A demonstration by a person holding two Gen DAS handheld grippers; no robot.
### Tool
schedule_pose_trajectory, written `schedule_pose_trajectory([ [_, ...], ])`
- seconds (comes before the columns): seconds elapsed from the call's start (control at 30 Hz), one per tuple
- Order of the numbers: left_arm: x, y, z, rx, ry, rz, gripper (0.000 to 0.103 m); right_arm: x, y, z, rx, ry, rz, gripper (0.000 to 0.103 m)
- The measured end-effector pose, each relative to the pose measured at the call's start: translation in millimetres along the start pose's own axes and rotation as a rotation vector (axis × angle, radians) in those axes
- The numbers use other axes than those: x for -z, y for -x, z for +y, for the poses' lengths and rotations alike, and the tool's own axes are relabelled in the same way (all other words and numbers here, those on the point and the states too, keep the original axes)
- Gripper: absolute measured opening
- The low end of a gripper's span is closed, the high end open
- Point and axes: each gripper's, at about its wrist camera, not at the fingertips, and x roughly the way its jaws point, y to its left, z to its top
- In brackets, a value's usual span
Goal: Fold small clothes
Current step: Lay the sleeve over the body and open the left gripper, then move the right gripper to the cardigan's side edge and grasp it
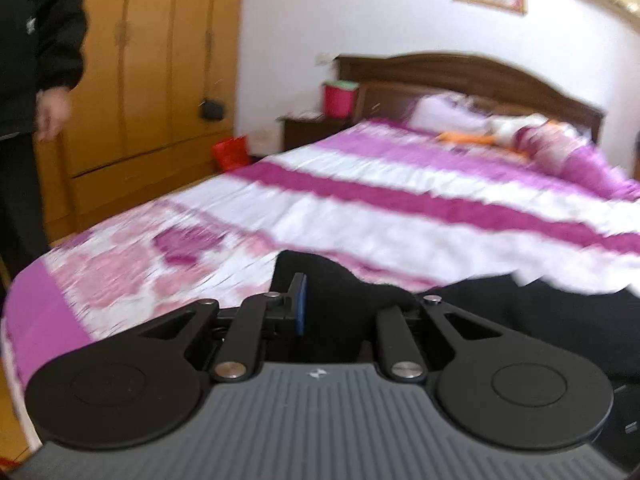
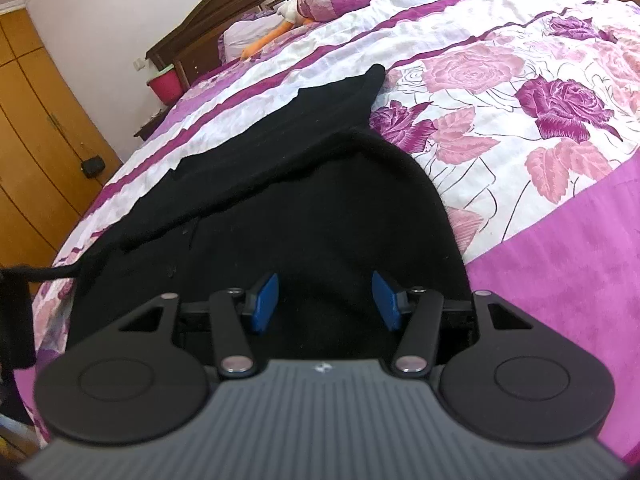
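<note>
A black knit garment lies spread on the pink and purple floral bedspread. One sleeve reaches toward the headboard. My right gripper is open, with its blue pads just above the garment's near part. In the left wrist view the left gripper stands at the garment, and black cloth fills the gap beside its one visible blue pad. The other pad is hidden by the cloth. The view is blurred.
A person in dark clothes stands at the left beside a wooden wardrobe. The headboard, pillows, an orange toy and a red bin on a nightstand are at the far end.
</note>
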Motion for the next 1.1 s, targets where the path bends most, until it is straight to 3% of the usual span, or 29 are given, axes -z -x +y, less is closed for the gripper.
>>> schedule_pose_trajectory([
  [0.23, -21, 23, -75, 0.178, -0.059, -0.071, 0.015, 1, 3, 0, -0.005, 0.001, -0.002, 0.054],
  [0.4, -19, 23, -130, 0.272, -0.117, -0.061, 0.015, 0, 3, 0, -0.013, 0.008, 0.0, 0.054],
  [0.63, 24, -6, -198, 0.331, -0.214, 0.047, 0.015, 1, 2, -1, -0.021, 0.018, -0.001, 0.054],
  [0.87, 67, -43, -210, 0.392, -0.253, 0.21, 0.017, 2, 0, -1, -0.022, 0.024, -0.001, 0.053],
  [1.1, 84, -31, -203, 0.429, -0.263, 0.241, 0.054, 5, -1, 6, -0.003, 0.045, -0.005, 0.053],
])
